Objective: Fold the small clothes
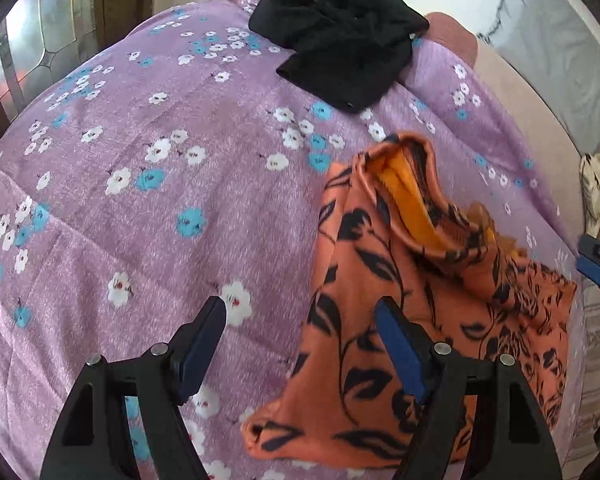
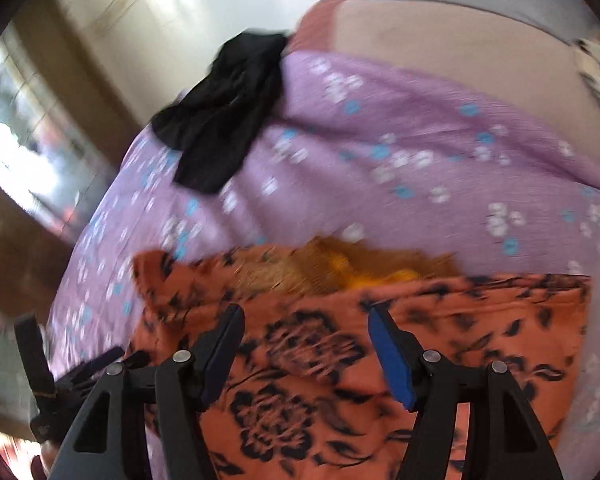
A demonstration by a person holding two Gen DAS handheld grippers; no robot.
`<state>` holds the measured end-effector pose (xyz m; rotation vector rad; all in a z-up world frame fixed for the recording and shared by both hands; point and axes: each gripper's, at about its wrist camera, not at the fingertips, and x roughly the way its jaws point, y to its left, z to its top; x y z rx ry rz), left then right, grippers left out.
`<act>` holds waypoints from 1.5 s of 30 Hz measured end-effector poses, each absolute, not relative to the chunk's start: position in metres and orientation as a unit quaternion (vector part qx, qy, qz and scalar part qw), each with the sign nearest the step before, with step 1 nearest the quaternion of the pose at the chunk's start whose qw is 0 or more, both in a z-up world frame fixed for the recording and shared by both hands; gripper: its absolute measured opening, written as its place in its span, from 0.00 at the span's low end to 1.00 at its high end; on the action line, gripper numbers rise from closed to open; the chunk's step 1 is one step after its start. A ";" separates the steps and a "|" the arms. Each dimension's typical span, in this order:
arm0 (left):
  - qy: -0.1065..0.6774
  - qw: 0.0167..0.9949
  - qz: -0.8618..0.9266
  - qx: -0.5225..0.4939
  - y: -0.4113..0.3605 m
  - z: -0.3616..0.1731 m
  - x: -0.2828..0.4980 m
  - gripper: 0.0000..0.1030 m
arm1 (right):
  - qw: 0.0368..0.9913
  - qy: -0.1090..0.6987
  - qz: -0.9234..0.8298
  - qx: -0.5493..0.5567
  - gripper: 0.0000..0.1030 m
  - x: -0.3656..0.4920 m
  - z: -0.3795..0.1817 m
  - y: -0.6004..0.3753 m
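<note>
Lilac floral bedspread (image 1: 148,208) fills the scene, a patterned glass door (image 1: 24,52) at far left and pale wall beyond. Plenty of bare spread lies on the left; its right edge drops near a beige sheet (image 1: 512,88). Orange leaf-print garment (image 1: 364,304) lies rumpled at near right, a black garment (image 1: 340,40) heaped far off. Left gripper (image 1: 300,344) spread wide at the orange edge, right gripper (image 2: 306,344) wide above it, both holding nothing

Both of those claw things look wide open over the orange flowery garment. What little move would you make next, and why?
Probably lower the left gripper onto the near left edge of the orange garment and pinch it. Both it and the right gripper are open and hold nothing, while the garment lies rumpled on the purple bedsheet, its opening gaping.
</note>
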<state>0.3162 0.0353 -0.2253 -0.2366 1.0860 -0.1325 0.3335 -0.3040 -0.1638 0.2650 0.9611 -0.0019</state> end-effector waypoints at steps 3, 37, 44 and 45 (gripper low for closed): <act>0.534 0.837 -0.068 -0.102 0.023 -0.232 0.317 0.75 | 0.874 0.465 -0.038 0.137 0.66 0.341 -0.167 -0.337; 0.550 0.827 -0.083 -0.081 -0.012 -0.246 0.334 0.76 | 0.702 0.629 -0.128 0.309 0.66 0.403 -0.250 -0.376; 0.554 0.823 -0.090 -0.089 -0.008 -0.248 0.336 0.76 | 0.684 0.599 -0.181 0.376 0.66 0.395 -0.264 -0.390; 0.555 0.822 -0.091 -0.090 -0.008 -0.249 0.336 0.76 | 0.684 0.593 -0.189 0.381 0.66 0.397 -0.263 -0.393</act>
